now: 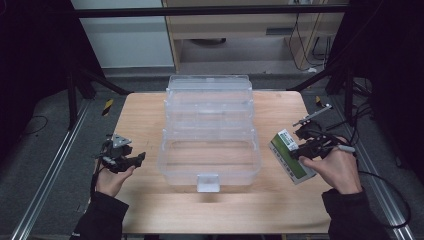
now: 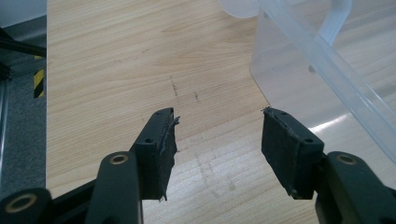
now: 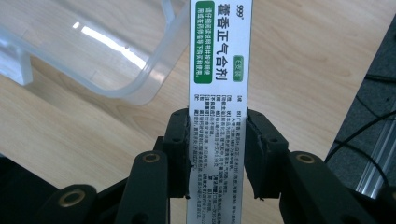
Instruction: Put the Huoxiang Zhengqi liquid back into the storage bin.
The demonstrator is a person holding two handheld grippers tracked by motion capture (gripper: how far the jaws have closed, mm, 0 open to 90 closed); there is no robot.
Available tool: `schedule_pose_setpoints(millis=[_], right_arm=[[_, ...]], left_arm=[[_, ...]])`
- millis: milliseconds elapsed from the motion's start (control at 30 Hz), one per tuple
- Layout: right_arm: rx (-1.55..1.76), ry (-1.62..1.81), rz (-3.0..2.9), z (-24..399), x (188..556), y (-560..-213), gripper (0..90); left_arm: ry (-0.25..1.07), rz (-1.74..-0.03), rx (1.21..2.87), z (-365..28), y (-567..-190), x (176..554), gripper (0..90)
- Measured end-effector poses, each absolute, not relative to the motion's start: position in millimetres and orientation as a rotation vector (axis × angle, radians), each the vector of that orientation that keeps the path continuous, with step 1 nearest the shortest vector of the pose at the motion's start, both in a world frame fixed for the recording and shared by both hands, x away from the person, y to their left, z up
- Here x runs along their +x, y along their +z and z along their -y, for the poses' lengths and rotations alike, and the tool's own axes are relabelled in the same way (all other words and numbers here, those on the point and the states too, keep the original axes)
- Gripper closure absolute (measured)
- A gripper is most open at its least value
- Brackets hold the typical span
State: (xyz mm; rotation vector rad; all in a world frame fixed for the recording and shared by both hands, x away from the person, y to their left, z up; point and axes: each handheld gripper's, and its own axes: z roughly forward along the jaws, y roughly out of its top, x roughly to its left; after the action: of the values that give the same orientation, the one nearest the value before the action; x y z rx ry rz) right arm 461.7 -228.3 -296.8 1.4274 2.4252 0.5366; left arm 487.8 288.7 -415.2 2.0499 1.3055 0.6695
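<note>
Clamping the green-and-white medicine box point(image 3: 219, 93) by its narrow sides at right of the frame, our right gripper point(image 1: 306, 149) probably readies it for the clear plastic case point(image 1: 209, 135) mid-table, while our left gripper point(image 2: 217, 140) waits open, holding nothing.

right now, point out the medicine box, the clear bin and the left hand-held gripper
medicine box point(image 3: 220, 60), right gripper view, on its white printed face
clear bin point(image 1: 210, 172), high view, on its front wall
left hand-held gripper point(image 2: 218, 135), left gripper view, midway between its open jaw tips
</note>
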Motion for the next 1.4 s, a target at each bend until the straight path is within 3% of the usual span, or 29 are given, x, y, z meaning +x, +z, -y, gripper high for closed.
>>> schedule_pose_setpoints(millis=[833, 1400], right_arm=[[1.220, 0.615, -2.475, 188.1, 467.5, -256.6, 65.1], [1.042, 0.671, -2.620, 150.4, 475.0, -247.0, 65.1]], left_arm=[[0.672, -1.308, 2.049, -289.7, -415.2, 487.8, 43.8], [0.671, -1.309, 2.052, -289.5, -416.0, 488.2, 43.8]])
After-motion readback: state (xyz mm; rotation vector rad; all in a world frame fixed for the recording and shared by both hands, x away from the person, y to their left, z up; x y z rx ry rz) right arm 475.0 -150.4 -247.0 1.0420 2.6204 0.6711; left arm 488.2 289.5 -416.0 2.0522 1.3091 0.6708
